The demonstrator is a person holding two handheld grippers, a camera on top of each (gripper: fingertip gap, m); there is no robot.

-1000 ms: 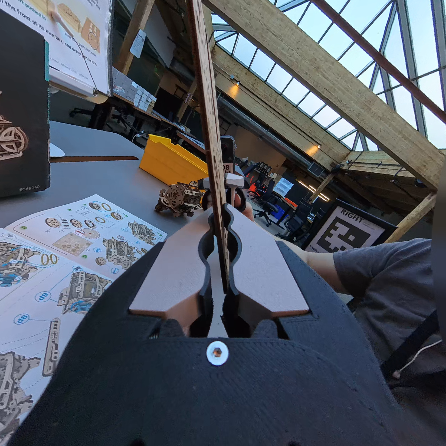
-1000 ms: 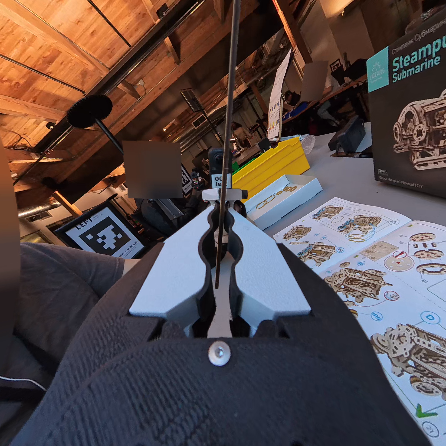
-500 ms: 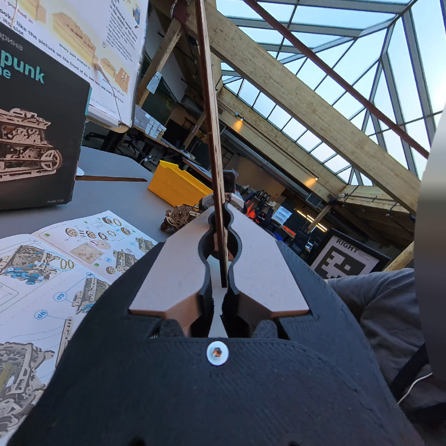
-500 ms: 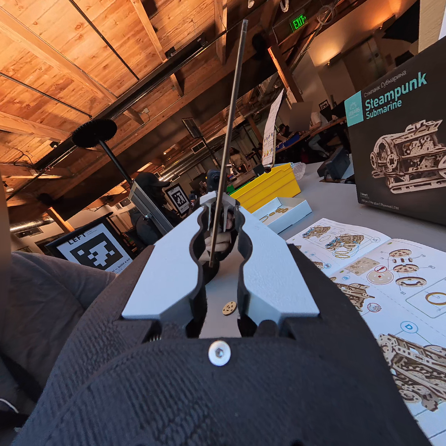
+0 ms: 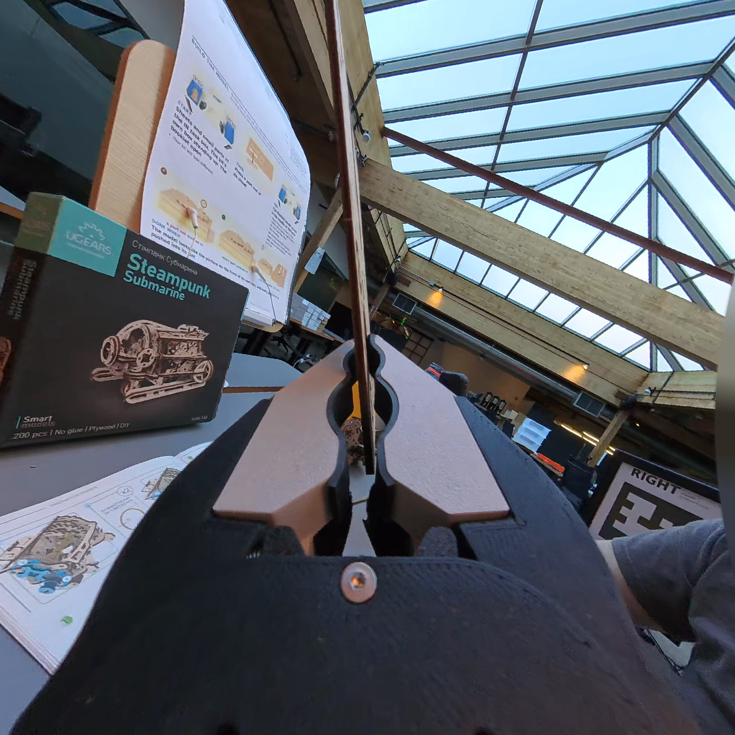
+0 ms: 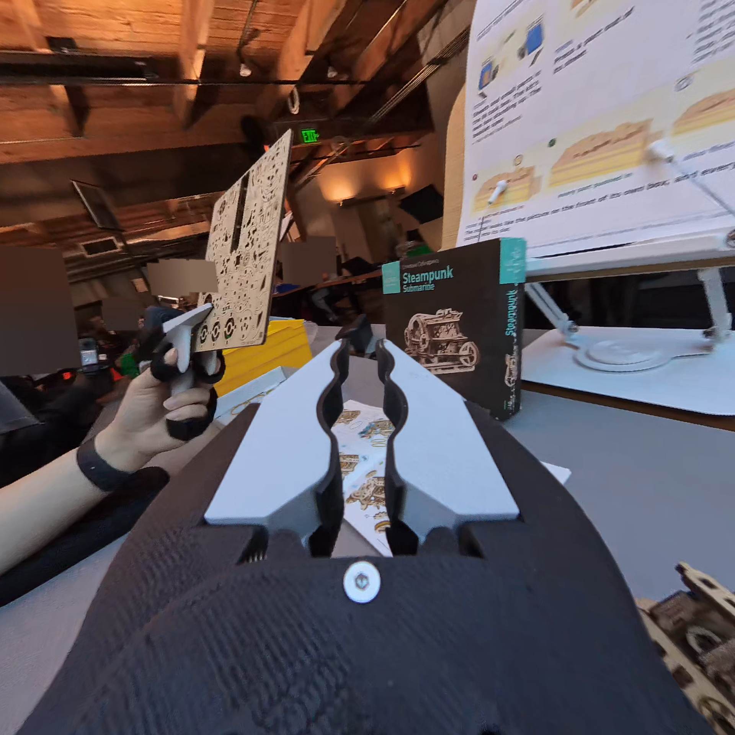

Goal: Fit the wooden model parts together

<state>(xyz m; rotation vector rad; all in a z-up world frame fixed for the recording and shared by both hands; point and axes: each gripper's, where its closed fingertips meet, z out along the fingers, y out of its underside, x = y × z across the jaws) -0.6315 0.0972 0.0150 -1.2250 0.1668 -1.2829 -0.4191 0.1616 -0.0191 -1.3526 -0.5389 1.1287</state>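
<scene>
Left gripper (image 5: 364,409) clamped on the plywood sheet (image 6: 242,254), edge-on. Right gripper (image 6: 362,401) parted, empty. Possibly thin enough to snap under twisting.

A grey bench (image 6: 620,469) carries everything. Straight ahead of the right gripper (image 6: 361,350), an open instruction booklet (image 6: 360,453) lies flat, showing between its fingers. Beyond and slightly right stands a dark model box (image 6: 449,330); farther right rests a white stand base (image 6: 620,358). Ahead to the left sit a yellow bin (image 6: 274,354) and a shallow white tray (image 6: 254,393). A partly built wooden model (image 6: 692,644) sits close by at lower right.
</scene>
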